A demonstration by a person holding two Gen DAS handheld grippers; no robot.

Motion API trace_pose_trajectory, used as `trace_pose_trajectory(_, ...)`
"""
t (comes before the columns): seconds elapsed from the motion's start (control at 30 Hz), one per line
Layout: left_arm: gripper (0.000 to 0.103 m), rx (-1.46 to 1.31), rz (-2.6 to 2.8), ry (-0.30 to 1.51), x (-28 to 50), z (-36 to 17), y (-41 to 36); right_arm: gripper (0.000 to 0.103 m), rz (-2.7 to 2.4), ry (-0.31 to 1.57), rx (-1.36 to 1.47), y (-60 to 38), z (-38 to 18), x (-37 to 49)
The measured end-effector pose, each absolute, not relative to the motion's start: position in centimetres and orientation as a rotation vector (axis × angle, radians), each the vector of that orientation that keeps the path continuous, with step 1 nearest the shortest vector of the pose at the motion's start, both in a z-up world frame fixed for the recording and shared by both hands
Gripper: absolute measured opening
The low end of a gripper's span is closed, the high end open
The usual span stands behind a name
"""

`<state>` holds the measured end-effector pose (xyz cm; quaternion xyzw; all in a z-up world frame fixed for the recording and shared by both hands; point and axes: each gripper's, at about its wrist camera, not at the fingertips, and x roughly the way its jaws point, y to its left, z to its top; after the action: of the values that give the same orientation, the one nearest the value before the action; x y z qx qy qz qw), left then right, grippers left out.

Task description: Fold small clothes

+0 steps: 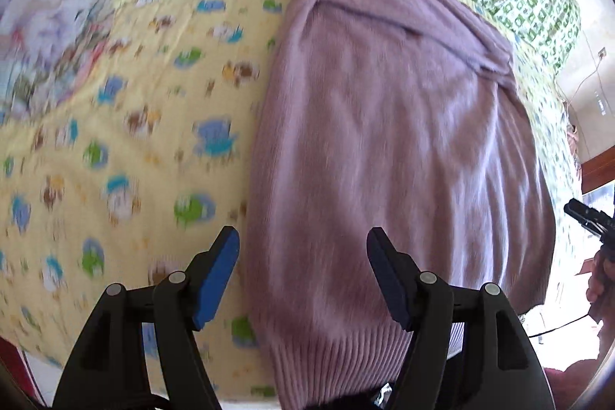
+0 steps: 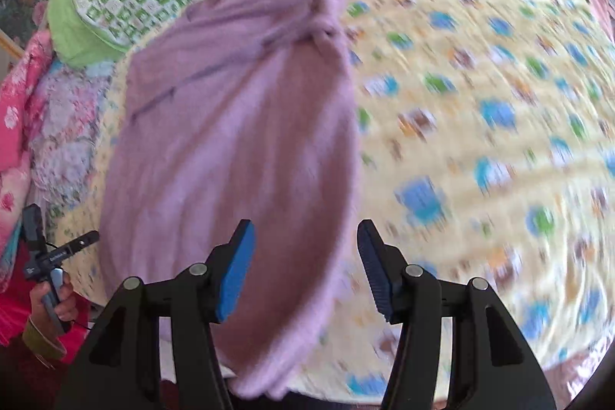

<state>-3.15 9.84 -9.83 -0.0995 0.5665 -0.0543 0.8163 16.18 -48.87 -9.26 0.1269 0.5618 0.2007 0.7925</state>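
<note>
Left wrist view: left gripper (image 1: 303, 252) hovering released above the ribbed hem of a fuzzy mauve knit sweater (image 1: 392, 148) lying on a yellow cartoon-print quilt (image 1: 127, 125), bare quilt stretching leftward; right wrist view: right gripper (image 2: 306, 243) hanging released over the sweater's (image 2: 234, 141) right edge, quilt (image 2: 480, 125) lying bare rightward.

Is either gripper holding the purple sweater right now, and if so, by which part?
Neither. The left gripper and the right gripper both hover open above the purple sweater, which lies on the yellow bedspread; no fingers pinch any fabric.
</note>
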Motion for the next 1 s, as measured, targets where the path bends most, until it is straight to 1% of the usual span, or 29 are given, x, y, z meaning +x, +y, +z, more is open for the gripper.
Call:
trace_pose_trajectory(0.07, 0.069, -0.222, -0.121, 1.217, -4.1, -10.3, 9.9, 0.057, 0.413, 1.23, 0.27, -49.3, -9.9, 14.7)
trace_pose_trajectory(0.17, 0.071, -0.218, -0.131, 1.235, -5.4, -11.1, 9.9, 0.06, 0.423, 1.28, 0.303, -49.5, -11.3, 13.0)
trace_pose_trajectory(0.3, 0.073, -0.205, -0.154, 1.272, -7.4, -12.4, 9.6, 0.063, 0.469, 1.353, 0.327, -48.2, -13.2, 11.4)
trace_pose_trajectory(0.47, 0.074, -0.172, -0.174, 1.286, -8.7, -13.1, 8.7, 0.064, 0.499, 1.345, 0.329, -47.0, -13.4, 10.7)
trace_pose_trajectory(0.5, 0.072, -0.178, -0.188, 1.288, -8.7, -13.0, 8.5, 0.064, 0.502, 1.341, 0.347, -47.1, -13.5, 10.7)
trace_pose_trajectory(0.57, 0.072, -0.204, -0.227, 1.292, -8.7, -13.0, 8.0, 0.064, 0.515, 1.34, 0.388, -47.3, -13.7, 10.5)
trace_pose_trajectory(0.6, 0.07, -0.206, -0.236, 1.293, -8.8, -13.1, 7.6, 0.063, 0.519, 1.337, 0.401, -47.4, -13.7, 10.4)
trace_pose_trajectory(0.63, 0.069, -0.2, -0.238, 1.294, -8.8, -13.2, 7.3, 0.06, 0.518, 1.331, 0.407, -47.5, -13.8, 10.2)
trace_pose_trajectory(0.7, 0.062, -0.195, -0.234, 1.296, -8.7, -13.3, 7.2, 0.054, 0.512, 1.325, 0.407, -47.7, -14.0, 9.9)
trace_pose_trajectory(0.73, 0.061, -0.196, -0.232, 1.295, -8.7, -13.3, 7.2, 0.053, 0.515, 1.32, 0.417, -47.9, -14.1, 9.8)
trace_pose_trajectory(0.87, 0.06, -0.267, -0.24, 1.302, -8.5, -13.0, 8.7, 0.053, 0.506, 1.309, 0.516, -48.8, -14.3, 9.5)
trace_pose_trajectory(0.9, 0.062, -0.275, -0.241, 1.298, -8.5, -12.9, 9.0, 0.053, 0.504, 1.307, 0.526, -48.9, -14.3, 9.4)
trace_pose_trajectory(1.0, 0.062, -0.287, -0.239, 1.299, -8.7, -12.8, 9.8, 0.053, 0.505, 1.291, 0.541, -49.2, -14.4, 8.8)
